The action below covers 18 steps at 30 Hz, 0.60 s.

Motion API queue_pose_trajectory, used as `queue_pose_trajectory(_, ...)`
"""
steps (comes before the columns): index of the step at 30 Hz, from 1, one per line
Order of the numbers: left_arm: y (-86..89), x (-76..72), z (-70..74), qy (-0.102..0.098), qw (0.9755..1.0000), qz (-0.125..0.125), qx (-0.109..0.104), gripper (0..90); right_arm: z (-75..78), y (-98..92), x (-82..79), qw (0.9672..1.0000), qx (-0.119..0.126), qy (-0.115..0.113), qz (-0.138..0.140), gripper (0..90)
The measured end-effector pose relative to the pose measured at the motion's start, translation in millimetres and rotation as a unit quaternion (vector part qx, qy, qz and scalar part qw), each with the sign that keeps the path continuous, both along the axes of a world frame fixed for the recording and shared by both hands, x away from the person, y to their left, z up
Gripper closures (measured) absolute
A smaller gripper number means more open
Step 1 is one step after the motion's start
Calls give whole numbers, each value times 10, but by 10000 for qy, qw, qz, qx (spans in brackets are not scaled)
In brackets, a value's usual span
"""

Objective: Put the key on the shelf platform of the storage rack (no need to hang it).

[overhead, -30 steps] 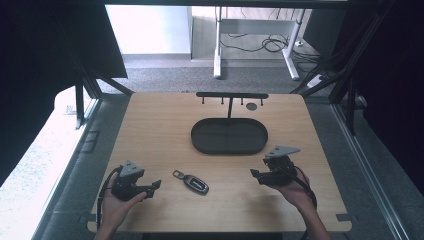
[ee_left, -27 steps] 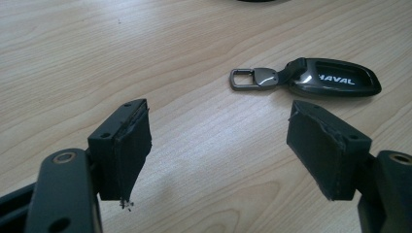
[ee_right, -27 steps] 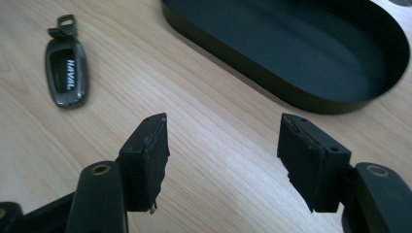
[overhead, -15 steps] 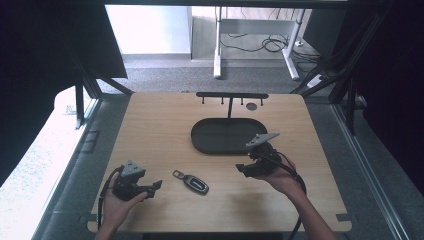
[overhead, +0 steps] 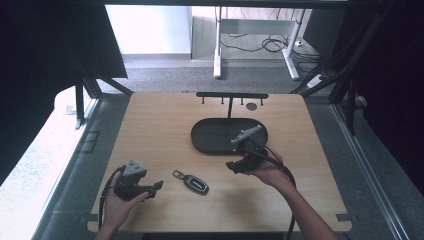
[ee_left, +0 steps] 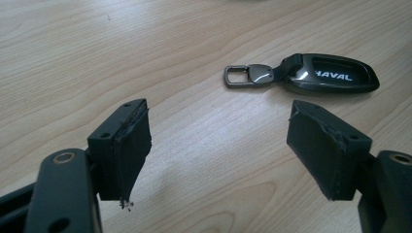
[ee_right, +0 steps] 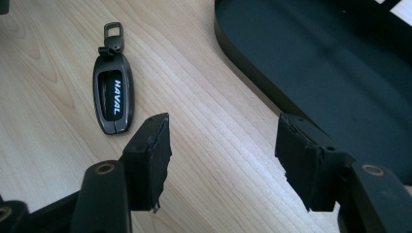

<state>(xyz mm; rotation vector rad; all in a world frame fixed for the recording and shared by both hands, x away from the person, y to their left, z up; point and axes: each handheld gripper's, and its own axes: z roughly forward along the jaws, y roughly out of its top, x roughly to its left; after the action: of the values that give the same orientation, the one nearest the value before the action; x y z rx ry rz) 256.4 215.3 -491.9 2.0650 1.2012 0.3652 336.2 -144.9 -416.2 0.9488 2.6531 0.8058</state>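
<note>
Left gripper (overhead: 159, 186) low at table's (overhead: 165, 125) near-left corner, jaws spread wide, nothing between, pads clear of the wood. Same in left gripper view (ee_left: 218, 150): bare wood in the gap, key fob beyond the right jaw.

Key fob (overhead: 191, 182) flat on table, between the two grippers, nearer the front edge, well apart from tray. Dark glossy grey, elongated oval body, black inset panel with white "HAVAL" lettering (ee_left: 330, 74). Short black strap to a silver clasp with rectangular metal loop; loop end points left in high view. Untouched by either gripper.

Right gripper (overhead: 231, 166) just in front of black oval tray (overhead: 210, 137), jaws partway open and just been closing, empty; fob (ee_right: 112, 92) ahead-left of left jaw, tray rim (ee_right: 243, 73) beyond right jaw.
</note>
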Motion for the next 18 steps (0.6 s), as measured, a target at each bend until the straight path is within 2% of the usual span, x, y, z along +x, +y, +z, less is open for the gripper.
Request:
queue_pose_trajectory(4,6,-9,16,-67,10000,67,-24,243,-31,99,37,9999,-64,85,37,392)
queue_pose_trajectory(8,27,-8,34,-110,9999,106,-39,244,-61,247,64,9996,-151,167,194,395)
queue_pose_trajectory(18,0,-3,41,-101,9999,-2,-48,243,-129,592,89,9972,-395,374,514,396)
